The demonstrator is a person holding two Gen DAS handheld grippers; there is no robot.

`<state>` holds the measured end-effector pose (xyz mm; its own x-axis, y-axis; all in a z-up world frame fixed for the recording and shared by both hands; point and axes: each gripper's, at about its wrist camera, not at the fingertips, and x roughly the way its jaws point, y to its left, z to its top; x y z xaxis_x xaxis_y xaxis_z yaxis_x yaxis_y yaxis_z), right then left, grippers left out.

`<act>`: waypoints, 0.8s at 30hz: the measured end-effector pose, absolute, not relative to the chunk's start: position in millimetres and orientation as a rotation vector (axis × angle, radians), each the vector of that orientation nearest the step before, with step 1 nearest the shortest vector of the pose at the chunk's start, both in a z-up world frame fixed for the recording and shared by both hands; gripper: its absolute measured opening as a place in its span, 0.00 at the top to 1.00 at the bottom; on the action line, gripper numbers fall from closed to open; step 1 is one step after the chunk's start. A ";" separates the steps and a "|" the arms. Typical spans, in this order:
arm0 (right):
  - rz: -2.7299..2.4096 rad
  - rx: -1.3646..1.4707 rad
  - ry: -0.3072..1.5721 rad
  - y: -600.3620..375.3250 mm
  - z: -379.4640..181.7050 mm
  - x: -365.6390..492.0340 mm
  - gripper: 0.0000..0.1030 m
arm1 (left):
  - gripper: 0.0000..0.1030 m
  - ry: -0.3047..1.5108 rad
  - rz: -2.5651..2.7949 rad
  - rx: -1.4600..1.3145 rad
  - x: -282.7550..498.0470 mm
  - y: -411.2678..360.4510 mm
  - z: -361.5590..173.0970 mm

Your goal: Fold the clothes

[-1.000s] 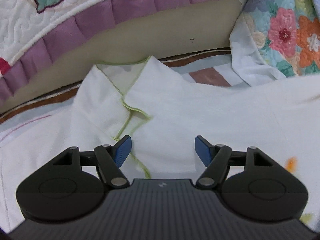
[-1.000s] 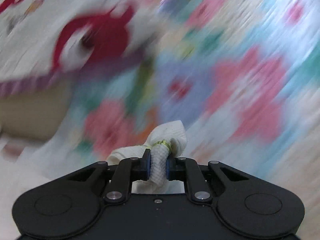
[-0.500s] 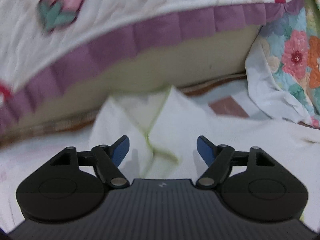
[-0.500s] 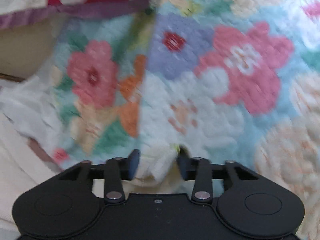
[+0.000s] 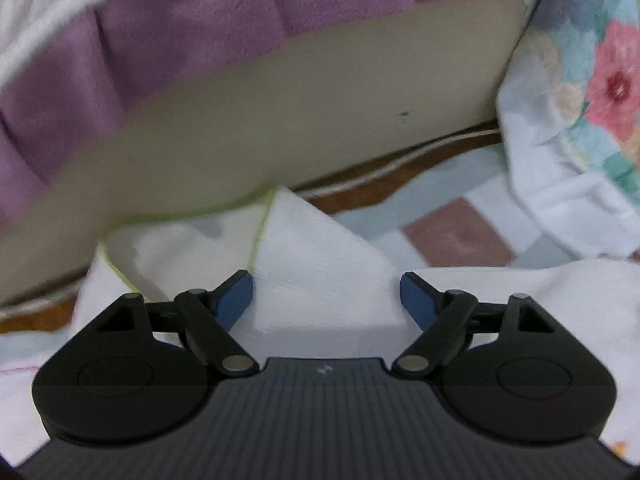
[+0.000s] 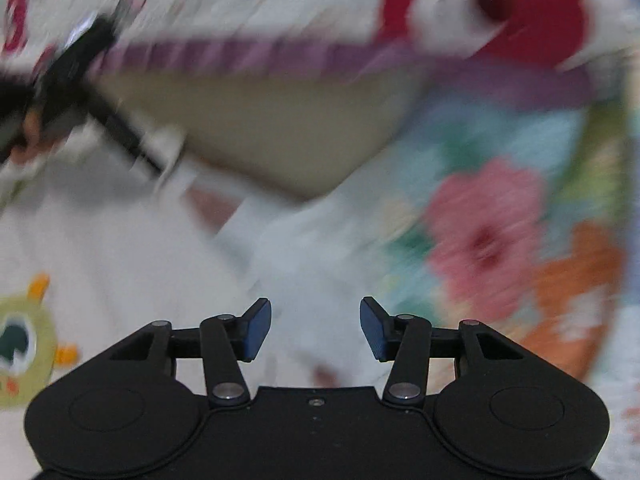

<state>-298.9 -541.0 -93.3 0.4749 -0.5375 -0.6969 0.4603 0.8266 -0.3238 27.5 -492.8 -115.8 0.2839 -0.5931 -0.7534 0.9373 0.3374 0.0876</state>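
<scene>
A white garment with a thin lime-green edge (image 5: 320, 264) lies on the bed. Its folded corner sits between the fingers of my left gripper (image 5: 326, 294), which is open and close over it. In the blurred right wrist view the same white garment (image 6: 120, 264) spreads to the left, with a green and orange cartoon print (image 6: 24, 344). My right gripper (image 6: 316, 328) is open and empty above the white cloth. The left gripper (image 6: 80, 88) shows blurred at the upper left of that view.
A beige bed base (image 5: 280, 132) under a quilt with a purple ruffle (image 5: 200, 32) rises close ahead. A floral quilt (image 5: 600, 92) hangs at the right and fills the right of the right wrist view (image 6: 500, 240). A striped sheet (image 5: 452, 232) lies beneath.
My right gripper has opened and let go of the white cloth, then swung left. My left gripper has moved forward over the garment's folded corner, staying open.
</scene>
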 end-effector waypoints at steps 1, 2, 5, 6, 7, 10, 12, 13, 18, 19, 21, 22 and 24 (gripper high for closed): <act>-0.580 -0.078 0.933 -544.5 -103.9 -291.7 0.47 | 0.22 0.684 -1.109 0.607 24.5 -496.5 -119.0; -0.548 -0.060 0.979 -547.9 -114.5 -284.4 0.48 | 0.24 0.653 -1.129 0.642 17.9 -497.6 -119.5; -0.601 -0.004 0.980 -562.7 -132.8 -280.4 0.36 | 0.42 0.581 -1.202 0.707 3.0 -498.7 -120.7; -0.609 0.038 0.953 -566.3 -132.3 -283.0 0.38 | 0.73 0.562 -1.225 0.723 -1.0 -499.0 -120.9; -0.600 0.064 0.940 -566.8 -131.9 -285.3 0.45 | 0.90 0.555 -1.234 0.737 -3.4 -501.1 -120.2; -0.572 0.144 0.903 -568.0 -130.9 -292.0 0.99 | 0.94 0.390 -1.195 0.706 -16.5 -497.3 -105.3; -0.614 0.093 0.857 -562.2 -120.4 -295.2 0.99 | 0.93 0.341 -1.152 0.662 -19.2 -493.6 -98.3; -0.645 0.071 0.823 -559.3 -114.1 -299.2 0.99 | 0.93 0.353 -1.132 0.640 -17.6 -492.3 -97.3; -0.765 0.075 0.866 -563.5 -131.5 -300.2 0.98 | 0.70 0.414 -1.030 0.526 -9.7 -486.1 -92.1; -0.800 0.068 0.890 -561.7 -135.6 -300.4 0.94 | 0.69 0.423 -1.015 0.504 -8.5 -483.3 -90.7; -0.897 0.099 0.910 -559.3 -133.7 -305.9 0.82 | 0.53 0.421 -1.057 0.460 -12.0 -456.2 -81.6; -0.927 0.146 0.890 -557.9 -126.9 -312.3 0.81 | 0.51 0.419 -1.077 0.437 -13.8 -442.7 -77.1; -0.922 0.271 0.811 -552.7 -110.0 -330.4 0.77 | 0.46 0.455 -1.120 0.428 -17.6 -415.9 -71.6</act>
<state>-330.4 -552.7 -110.0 0.3403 -0.6014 -0.7228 0.7939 0.5957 -0.1218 -17.6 -415.9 -71.6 0.3644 -0.7525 -0.5486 0.9219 0.3747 0.0985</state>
